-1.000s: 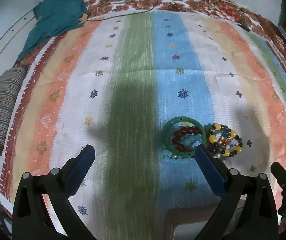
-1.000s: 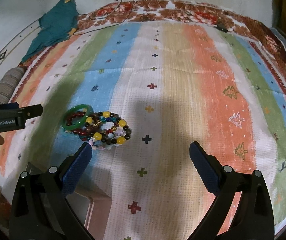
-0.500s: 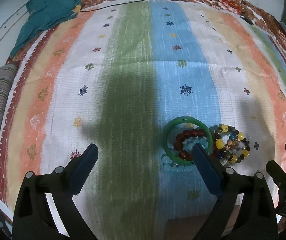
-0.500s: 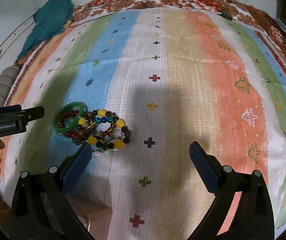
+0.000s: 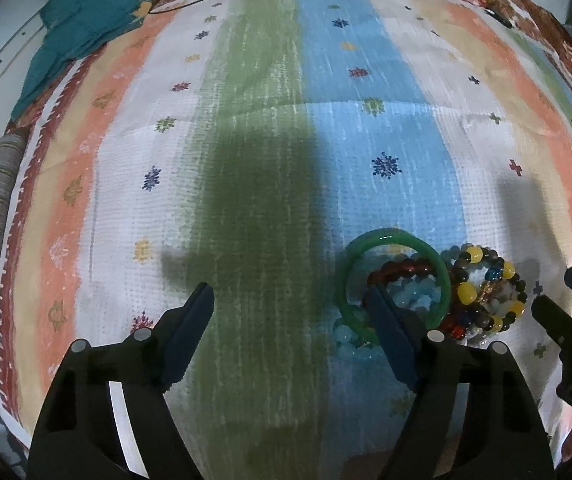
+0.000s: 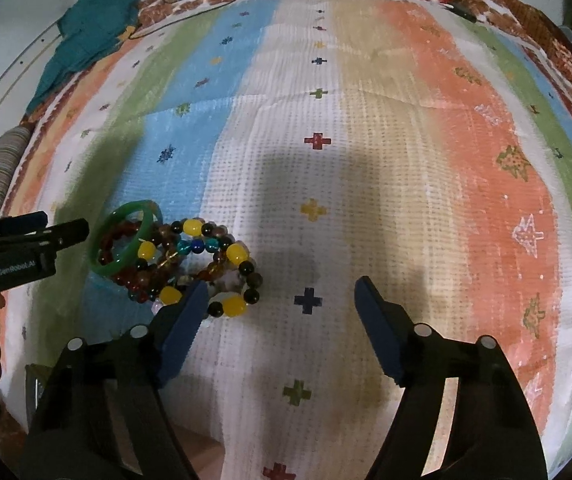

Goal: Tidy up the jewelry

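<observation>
Left wrist view: your left claw (image 5: 289, 300) is released, jaws just closing in with nothing between them; its right finger sits over the green bangle (image 5: 391, 240). The bangle lies on the striped bedspread (image 5: 365, 80), tangled with the beaded bracelets (image 5: 485, 292). The right claw (image 6: 282, 294) is also released and narrowing (only cloth between the jaws). Pin the beads with it, then lift the bangle alone.
</observation>
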Motion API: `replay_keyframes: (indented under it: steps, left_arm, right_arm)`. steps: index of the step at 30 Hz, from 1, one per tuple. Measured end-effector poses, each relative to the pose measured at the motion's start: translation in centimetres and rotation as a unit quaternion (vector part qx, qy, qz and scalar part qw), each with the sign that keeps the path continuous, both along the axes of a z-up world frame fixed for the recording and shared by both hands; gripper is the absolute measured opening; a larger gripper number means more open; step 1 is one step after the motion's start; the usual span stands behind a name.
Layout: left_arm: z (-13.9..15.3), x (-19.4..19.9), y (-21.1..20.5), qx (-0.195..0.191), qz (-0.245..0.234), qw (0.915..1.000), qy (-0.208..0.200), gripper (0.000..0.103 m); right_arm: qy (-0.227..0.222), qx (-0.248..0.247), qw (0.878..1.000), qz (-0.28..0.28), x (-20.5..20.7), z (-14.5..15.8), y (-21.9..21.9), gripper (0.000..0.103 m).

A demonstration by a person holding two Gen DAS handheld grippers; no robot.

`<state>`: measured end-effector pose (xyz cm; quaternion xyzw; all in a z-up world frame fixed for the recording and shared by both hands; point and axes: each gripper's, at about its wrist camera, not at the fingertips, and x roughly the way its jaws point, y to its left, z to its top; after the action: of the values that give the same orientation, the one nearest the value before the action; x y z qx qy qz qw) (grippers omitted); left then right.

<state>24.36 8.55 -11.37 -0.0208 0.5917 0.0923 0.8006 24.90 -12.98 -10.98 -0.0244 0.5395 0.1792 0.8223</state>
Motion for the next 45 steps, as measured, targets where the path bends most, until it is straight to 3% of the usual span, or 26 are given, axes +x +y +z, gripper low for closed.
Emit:
replay_keyframes:
  steps: [7,15,22,26,31,35,43,45]
  left_arm:
    - [-1.2,0.6,-0.3,0.009,-0.012,0.9998,0.013,0.070]
    - [-2.4,1.3,-0.5,0.019,-0.021,0.9993,0.024,0.063]
    - [-2.9,1.3,-0.5,0.013,-0.029,0.9992,0.023,0.054]
    - [-3.0,1.3,-0.4,0.001,-0.028,0.9994,0.020,0.041]
    - [-3.2,1.2,-0.5,0.002,-0.034,0.9993,0.016,0.032]
    - [-3.2,1.1,-0.4,0.004,-0.032,0.9993,0.020,0.007]
    - [-2.5,0.9,-0.6,0.003,-0.028,0.9995,0.013,0.007]
    - [-1.7,0.9,-0.4,0.000,-0.027,0.9996,0.005,0.007]
  right_arm:
    - [0.012,-0.001,1.000,-0.003,0.8,-0.9,0.3,0.058]
    - [0.014,-0.007,1.000,0.000,1.6,-1.7,1.1,0.055]
    - [0.007,-0.012,1.000,-0.001,2.1,-2.1,1.4,0.040]
    - [0.014,0.006,1.000,0.000,2.3,-2.2,1.4,0.025]
    - [0.013,0.012,1.000,0.009,2.1,-2.3,1.6,0.018]
    - [0.014,0.014,1.000,0.014,1.8,-2.2,1.7,0.011]
    - [-0.004,0.002,1.000,0.016,1.4,-1.7,1.6,0.008]
    - [-0.014,-0.003,1.000,0.012,1.3,-1.2,1.3,0.001]
